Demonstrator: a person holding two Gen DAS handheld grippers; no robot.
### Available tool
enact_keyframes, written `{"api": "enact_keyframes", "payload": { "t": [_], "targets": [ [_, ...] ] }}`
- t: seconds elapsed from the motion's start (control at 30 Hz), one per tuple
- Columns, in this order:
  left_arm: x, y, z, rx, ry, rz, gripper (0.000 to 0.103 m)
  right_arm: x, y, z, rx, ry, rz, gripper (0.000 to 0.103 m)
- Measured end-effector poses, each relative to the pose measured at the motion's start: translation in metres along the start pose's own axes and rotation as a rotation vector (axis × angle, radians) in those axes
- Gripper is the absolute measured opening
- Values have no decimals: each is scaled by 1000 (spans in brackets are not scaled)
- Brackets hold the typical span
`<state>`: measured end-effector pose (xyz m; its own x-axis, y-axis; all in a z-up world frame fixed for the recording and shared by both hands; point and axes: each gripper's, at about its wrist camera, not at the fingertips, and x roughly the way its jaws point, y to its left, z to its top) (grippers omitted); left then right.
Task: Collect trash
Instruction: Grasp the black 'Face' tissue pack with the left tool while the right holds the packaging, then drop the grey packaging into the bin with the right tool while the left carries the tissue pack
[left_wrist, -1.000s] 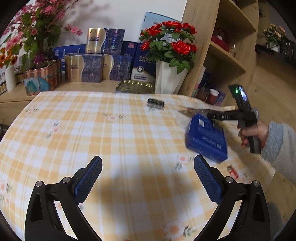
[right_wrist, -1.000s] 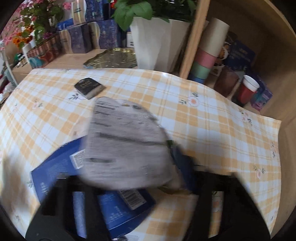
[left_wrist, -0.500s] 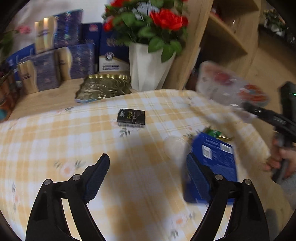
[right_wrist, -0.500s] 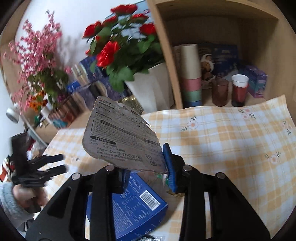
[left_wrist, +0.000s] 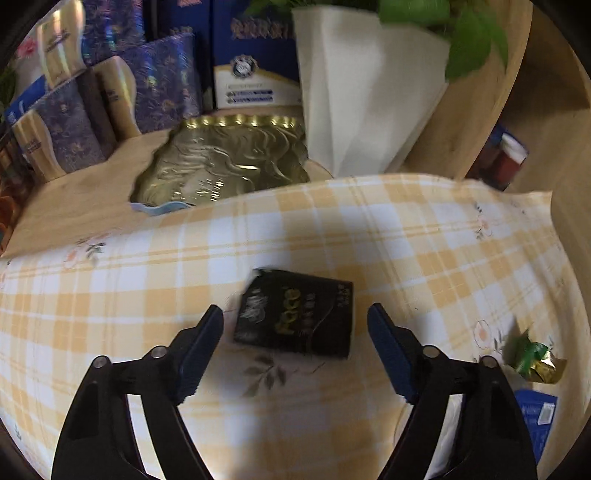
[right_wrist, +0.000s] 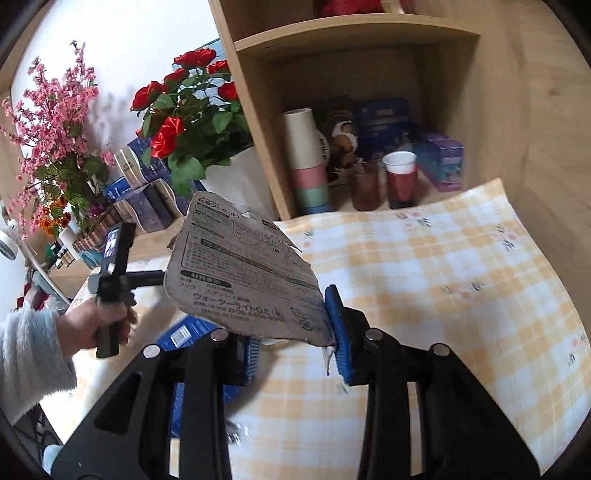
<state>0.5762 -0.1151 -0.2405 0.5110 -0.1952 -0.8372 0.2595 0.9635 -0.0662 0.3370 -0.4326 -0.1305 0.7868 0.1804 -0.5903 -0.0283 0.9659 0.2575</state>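
A small black packet (left_wrist: 295, 314) with gold lettering lies flat on the yellow checked tablecloth (left_wrist: 424, 236). My left gripper (left_wrist: 295, 347) hovers over it, its jaws closing, one blue pad on each side of the packet and neither touching it. My right gripper (right_wrist: 295, 347) is shut on a torn grey cardboard backing card (right_wrist: 240, 269) printed with black text, held up above the table. A crumpled green and gold wrapper (left_wrist: 535, 360) lies at the right. A blue box (right_wrist: 207, 350) lies under the card.
A white vase of red roses (right_wrist: 236, 177) and a gold embossed tray (left_wrist: 221, 162) stand behind the table. A wooden shelf (right_wrist: 351, 44) holds paper cups (right_wrist: 400, 177) and boxes. A hand in a grey sleeve (right_wrist: 85, 328) holds the left gripper's handle.
My left gripper swept forward and down over the table to the black packet, its jaws narrowing. My right gripper lifted the card off the blue box and rolled it upright.
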Motion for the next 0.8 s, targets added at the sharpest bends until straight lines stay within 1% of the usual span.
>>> {"api": "enact_keyframes", "payload": {
  "t": [0.03, 0.07, 0.1, 0.17, 0.2, 0.27, 0.33, 0.43, 0.5, 0.57, 0.63, 0.67, 0.77, 0.8],
  "targets": [
    [5, -6, 1, 32, 11, 20, 66, -3, -4, -4, 12, 0, 4, 35],
    [6, -12, -2, 87, 5, 52, 65, -7, -6, -9, 26, -1, 6, 35],
    [5, -14, -3, 109, -2, 61, 61, -9, -8, -13, 35, -1, 5, 35],
    [-1, -11, -8, 92, 17, 61, 60, -13, -12, -22, 60, 6, 9, 35],
    [-6, -9, -12, 79, 21, 45, 60, -15, -13, -24, 70, 8, 11, 35],
    [-23, -4, -22, 69, 5, 9, 60, -18, -13, -28, 92, 7, 20, 35],
    [-42, -2, -32, 73, -14, -8, 60, -23, -12, -31, 108, -1, 32, 35],
    [-80, -4, -54, 110, -42, -25, 60, -34, -5, -36, 121, -12, 56, 35],
    [-110, -8, -75, 168, -67, -10, 60, -43, 3, -41, 117, -14, 75, 35],
    [-137, -10, -96, 190, -82, -12, 60, -53, 12, -48, 108, -6, 90, 35],
    [-162, -9, -116, 190, -104, -16, 60, -62, 20, -55, 96, 4, 97, 35],
    [-179, -6, -132, 181, -119, -16, 60, -68, 26, -60, 82, 15, 102, 35],
    [-214, 2, -169, 143, -131, -41, 60, -85, 42, -74, 35, 34, 118, 35],
    [-231, 4, -189, 133, -133, -48, 60, -90, 46, -78, 25, 41, 124, 35]
  ]
}}
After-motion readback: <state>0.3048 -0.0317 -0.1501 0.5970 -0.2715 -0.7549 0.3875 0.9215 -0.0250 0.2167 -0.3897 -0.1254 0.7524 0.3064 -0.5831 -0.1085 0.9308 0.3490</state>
